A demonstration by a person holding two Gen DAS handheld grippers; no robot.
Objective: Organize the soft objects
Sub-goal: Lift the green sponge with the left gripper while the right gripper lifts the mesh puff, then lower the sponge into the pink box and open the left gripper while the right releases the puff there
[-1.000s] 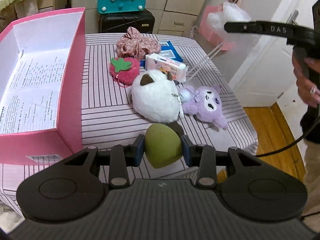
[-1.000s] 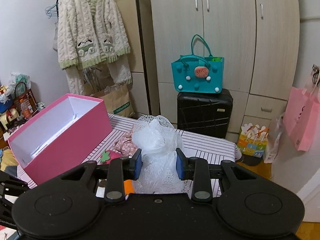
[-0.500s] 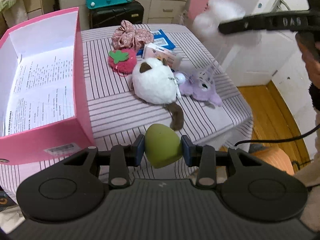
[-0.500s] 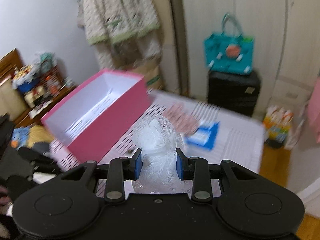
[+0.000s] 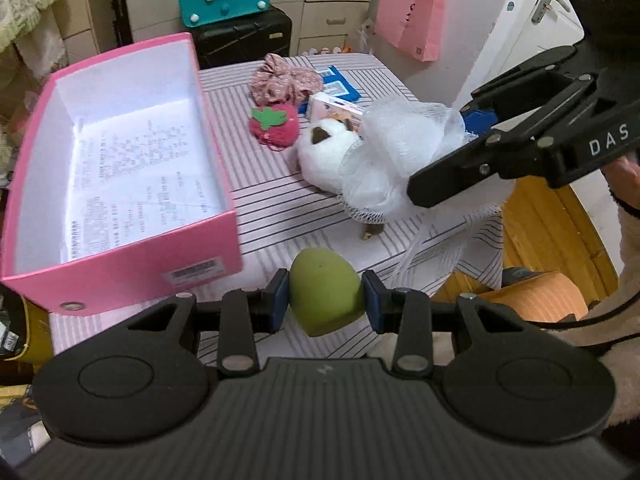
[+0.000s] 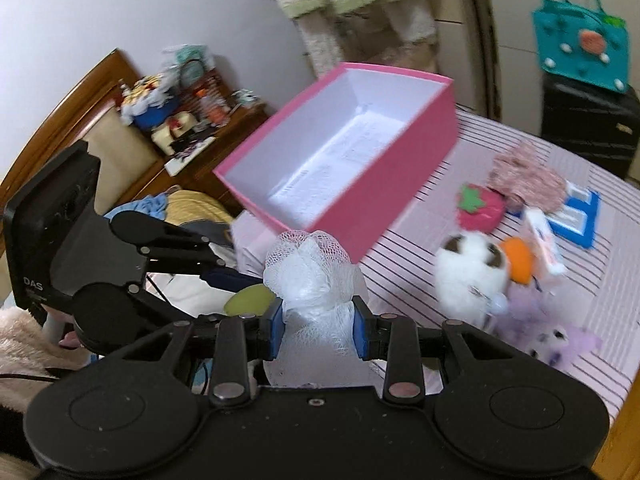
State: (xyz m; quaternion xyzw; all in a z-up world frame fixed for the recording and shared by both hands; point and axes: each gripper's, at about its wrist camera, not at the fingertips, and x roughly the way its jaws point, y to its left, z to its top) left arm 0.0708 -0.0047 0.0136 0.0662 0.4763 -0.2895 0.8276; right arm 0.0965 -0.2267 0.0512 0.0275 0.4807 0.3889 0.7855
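Note:
My left gripper is shut on a green egg-shaped sponge, held over the table's near edge, right of the open pink box. My right gripper is shut on a white mesh bath pouf; it shows in the left wrist view above the table's right side, over a white plush. The box holds only printed paper. On the striped table lie a red strawberry plush, a pink scrunchie and a purple plush.
A small pink carton and a blue packet lie behind the plush. An orange soft item sits by the white plush. A teal bag on a black suitcase stands behind the table. A bedside table with clutter is at left.
My right gripper has swung left and down with the pouf, now over the table's right side and facing the box. My left gripper has drawn back and turned toward the box, sponge still held.

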